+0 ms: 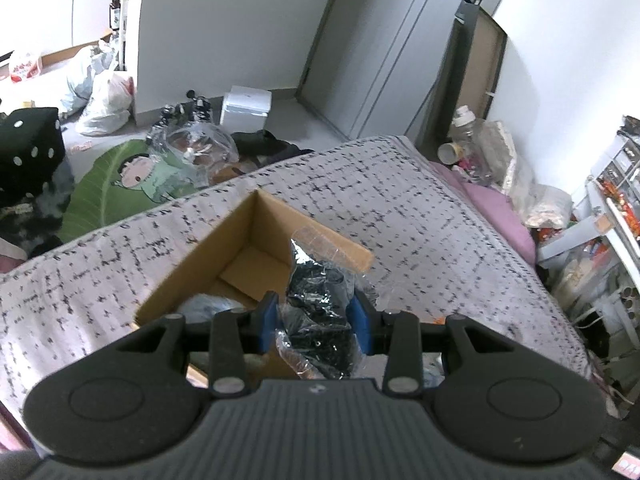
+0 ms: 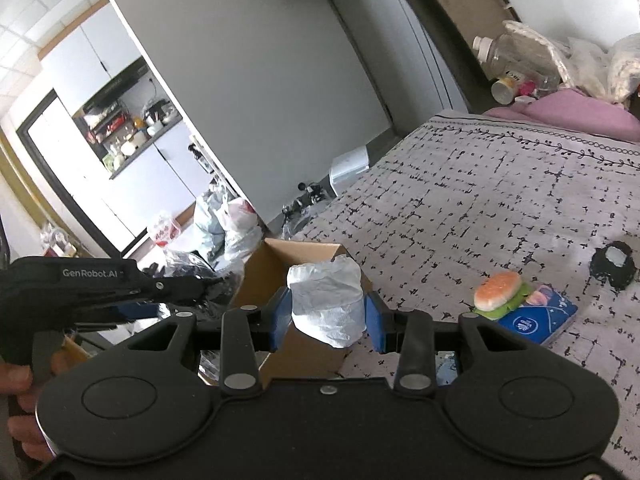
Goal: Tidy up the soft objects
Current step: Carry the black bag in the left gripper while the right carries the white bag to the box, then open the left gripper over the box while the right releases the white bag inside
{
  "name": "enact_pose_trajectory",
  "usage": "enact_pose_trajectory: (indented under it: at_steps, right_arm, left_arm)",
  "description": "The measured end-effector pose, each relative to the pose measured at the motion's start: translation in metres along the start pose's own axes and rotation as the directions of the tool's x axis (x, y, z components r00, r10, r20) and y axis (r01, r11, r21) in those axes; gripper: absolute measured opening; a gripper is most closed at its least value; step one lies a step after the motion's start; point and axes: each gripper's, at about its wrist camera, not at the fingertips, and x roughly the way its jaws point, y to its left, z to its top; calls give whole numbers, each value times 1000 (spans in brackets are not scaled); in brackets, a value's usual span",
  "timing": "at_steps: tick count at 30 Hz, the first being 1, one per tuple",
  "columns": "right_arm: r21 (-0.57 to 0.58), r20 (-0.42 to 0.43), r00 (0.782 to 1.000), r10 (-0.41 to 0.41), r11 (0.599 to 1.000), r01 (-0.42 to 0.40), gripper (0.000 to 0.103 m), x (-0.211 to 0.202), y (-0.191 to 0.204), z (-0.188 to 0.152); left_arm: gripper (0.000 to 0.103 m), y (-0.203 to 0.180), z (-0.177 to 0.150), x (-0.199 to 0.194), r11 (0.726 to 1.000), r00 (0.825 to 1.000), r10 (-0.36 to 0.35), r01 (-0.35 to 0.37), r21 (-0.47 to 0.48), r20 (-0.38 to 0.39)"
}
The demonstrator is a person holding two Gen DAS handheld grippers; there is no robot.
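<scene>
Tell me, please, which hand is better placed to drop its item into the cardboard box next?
Probably the left. Its gripper holds the black bagged item directly over the open cardboard box. The right gripper, holding the white bundle, looks nearer the box's edge.

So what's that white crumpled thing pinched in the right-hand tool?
The white bundle looks like soft, wrinkled plastic or paper wrap, pale with bluish shading and bunched into a rounded lump. The right gripper clamps it between its blue pads, one on each side. It hangs above the near edge of the open cardboard box on the bed.
</scene>
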Motion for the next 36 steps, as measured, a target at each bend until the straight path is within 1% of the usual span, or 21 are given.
enact_pose_trajectory:
  at_steps: [5,8,11,20,23,25,27,36]
  right_arm:
    - [-18,-12,1000,7,1000,-7,39,9,5,0]
    - [-26,-18,1000,20,999,-21,39,14,10,0]
    - [-26,-29,999,37,999,-38,39,20,13,1]
    - [-59,-61,997,54,997,-57,39,42,23,3]
    - [-61,-78,995,56,996,-61,39,50,25,1]
    - [-43,-92,993,69,996,-74,39,55,25,0]
    - [-29,-103,991,80,996,-83,39,60,26,-1]
    - [-48,-127,988,89,994,-95,39,71,34,-6]
  left_arm:
    - [38,11,2,9,999,999,44,-44,23,4]
    - [38,18,0,17,997,998,64,-64,34,-8]
    - [38,22,-2,27,996,997,77,-76,34,-24]
    - [39,29,-13,50,995,993,95,-93,31,-71]
    - [39,30,-14,55,997,993,82,-81,22,-86]
    - [42,32,-14,56,999,994,47,-46,7,-103]
    - [42,34,-13,56,1000,993,13,-15,-14,-117]
    - [42,45,-8,52,998,993,30,-37,-52,-117]
